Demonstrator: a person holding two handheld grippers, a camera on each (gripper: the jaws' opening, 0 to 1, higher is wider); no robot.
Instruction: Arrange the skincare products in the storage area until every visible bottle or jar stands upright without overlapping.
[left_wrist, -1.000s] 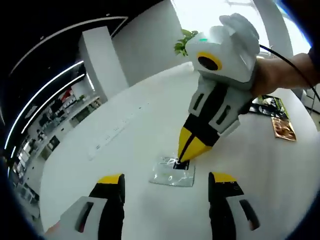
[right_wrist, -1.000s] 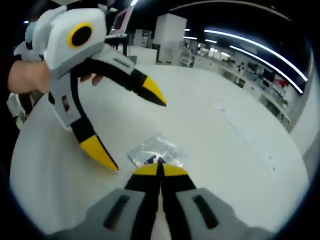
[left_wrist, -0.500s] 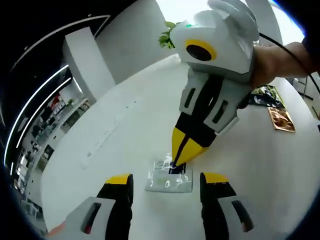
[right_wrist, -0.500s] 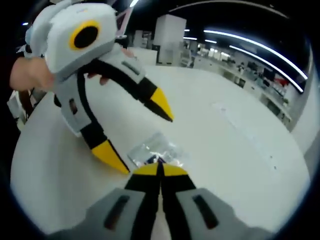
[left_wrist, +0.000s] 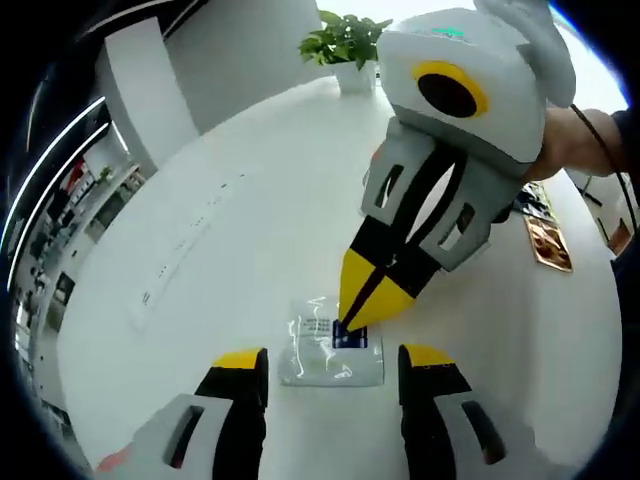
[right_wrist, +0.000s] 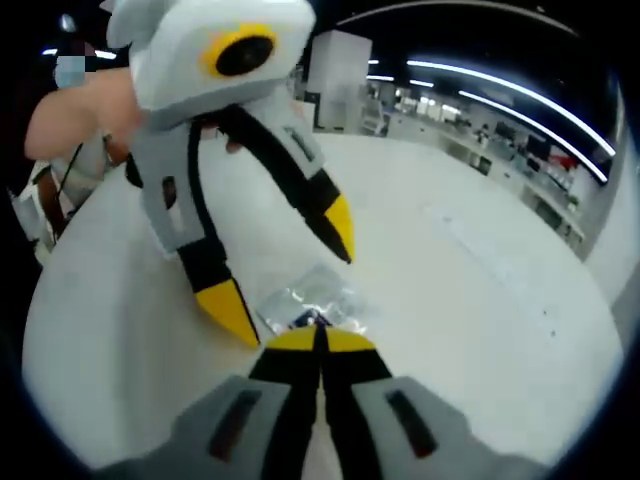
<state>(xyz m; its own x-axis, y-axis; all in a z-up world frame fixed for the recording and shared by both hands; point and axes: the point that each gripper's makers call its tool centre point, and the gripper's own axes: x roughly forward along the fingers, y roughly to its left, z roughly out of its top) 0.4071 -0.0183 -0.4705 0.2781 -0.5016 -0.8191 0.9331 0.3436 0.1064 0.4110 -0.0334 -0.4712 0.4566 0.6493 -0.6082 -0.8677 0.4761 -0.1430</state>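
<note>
A small clear plastic sachet (left_wrist: 322, 352) with a dark blue label lies flat on the white round table (left_wrist: 200, 180). My right gripper (left_wrist: 350, 322) comes down from the upper right of the left gripper view, its yellow tips shut on the sachet's labelled edge. In the right gripper view the same shut tips (right_wrist: 320, 337) meet at the near edge of the sachet (right_wrist: 312, 295). My left gripper (left_wrist: 330, 360) is open, one jaw on each side of the sachet. Seen from the right gripper view, the left gripper (right_wrist: 288, 268) hangs open just above the packet.
A potted green plant (left_wrist: 345, 42) stands at the table's far edge. Printed packets (left_wrist: 548, 238) lie on the table to the right, behind the hand (left_wrist: 590, 140) that holds the right gripper. A faint strip of markings (left_wrist: 185, 250) runs across the table on the left.
The left gripper has moved in toward the sachet, which now lies between its open jaws. The right gripper has stayed shut on the sachet's edge.
</note>
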